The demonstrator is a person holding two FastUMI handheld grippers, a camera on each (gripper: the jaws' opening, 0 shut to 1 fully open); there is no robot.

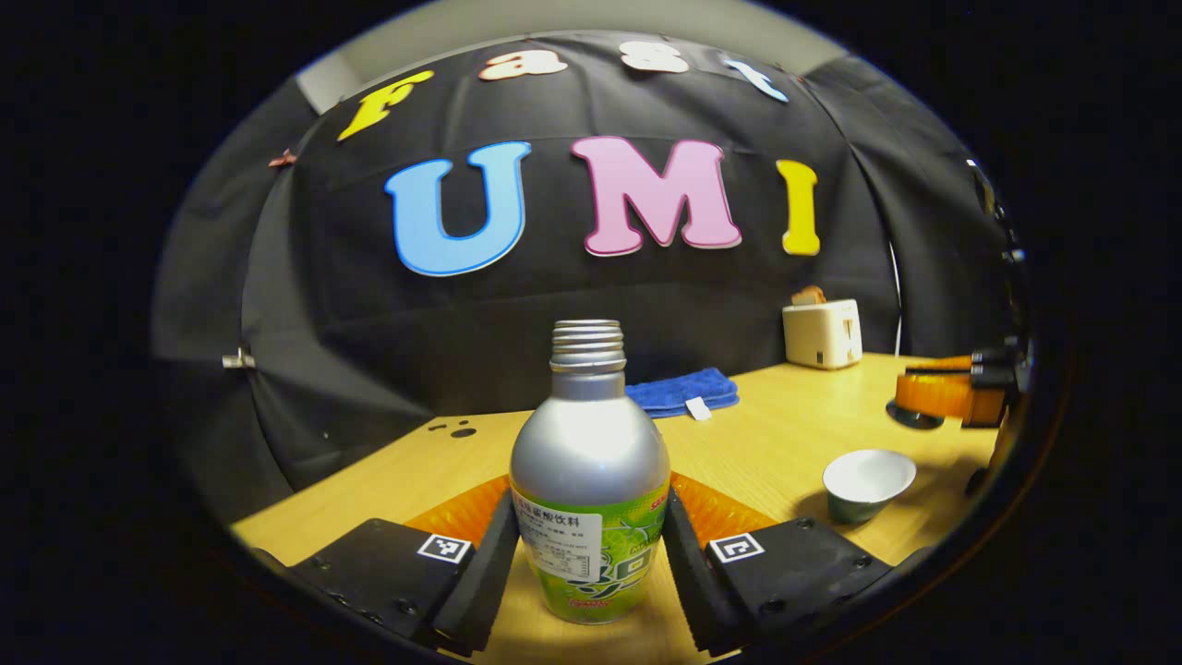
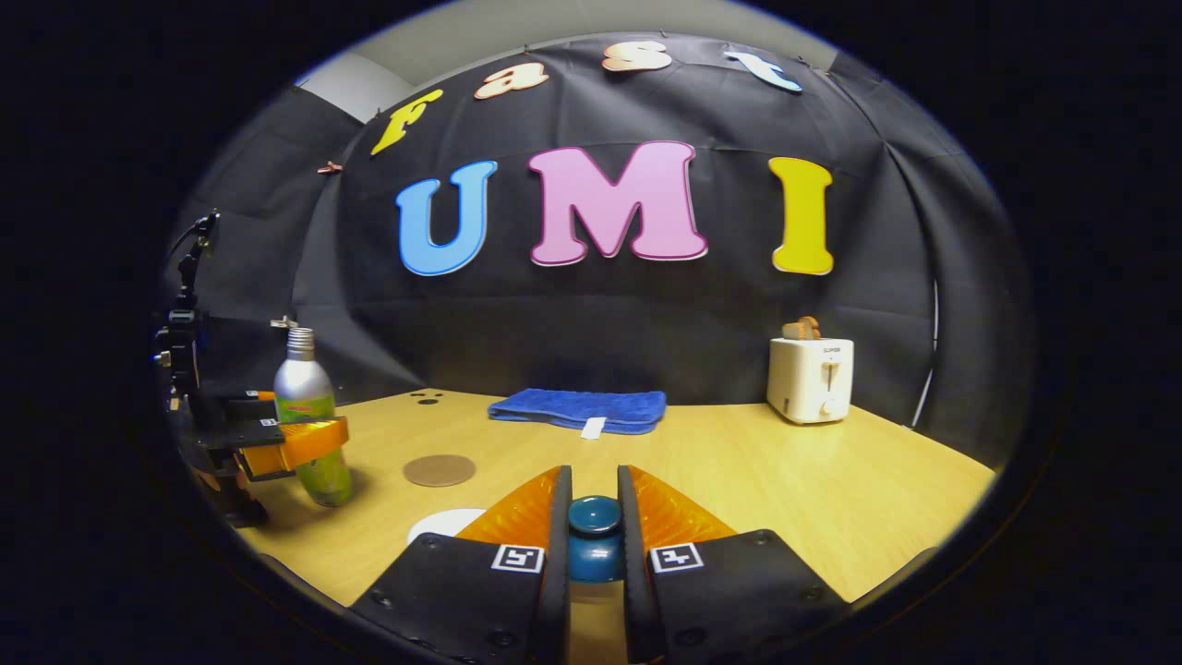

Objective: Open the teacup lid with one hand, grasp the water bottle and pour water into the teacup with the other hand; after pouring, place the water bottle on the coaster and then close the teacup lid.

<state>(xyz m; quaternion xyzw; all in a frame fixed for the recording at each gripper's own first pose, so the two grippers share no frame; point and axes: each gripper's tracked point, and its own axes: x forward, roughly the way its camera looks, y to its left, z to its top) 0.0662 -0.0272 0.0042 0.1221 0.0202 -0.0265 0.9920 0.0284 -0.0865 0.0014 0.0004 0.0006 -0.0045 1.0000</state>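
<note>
A silver water bottle [image 1: 589,462] with a green label and an uncapped threaded neck stands upright between the fingers of my left gripper [image 1: 589,522], which is shut on its lower body. In the right gripper view the bottle [image 2: 307,406] leans slightly in that left gripper [image 2: 294,445] at the far left. My right gripper [image 2: 594,491] is shut on the teal teacup lid [image 2: 594,536] by its knob, held above the table. The teacup [image 1: 868,482] sits uncovered, its white inside showing; its rim [image 2: 441,525] peeks out left of my right fingers. A round brown coaster [image 2: 440,470] lies between bottle and cup.
A folded blue towel [image 2: 580,409] lies at the back of the wooden table [image 2: 831,499], and a white toaster [image 2: 811,379] stands at the back right. The right gripper [image 1: 956,392] hangs over the table beyond the teacup in the left gripper view.
</note>
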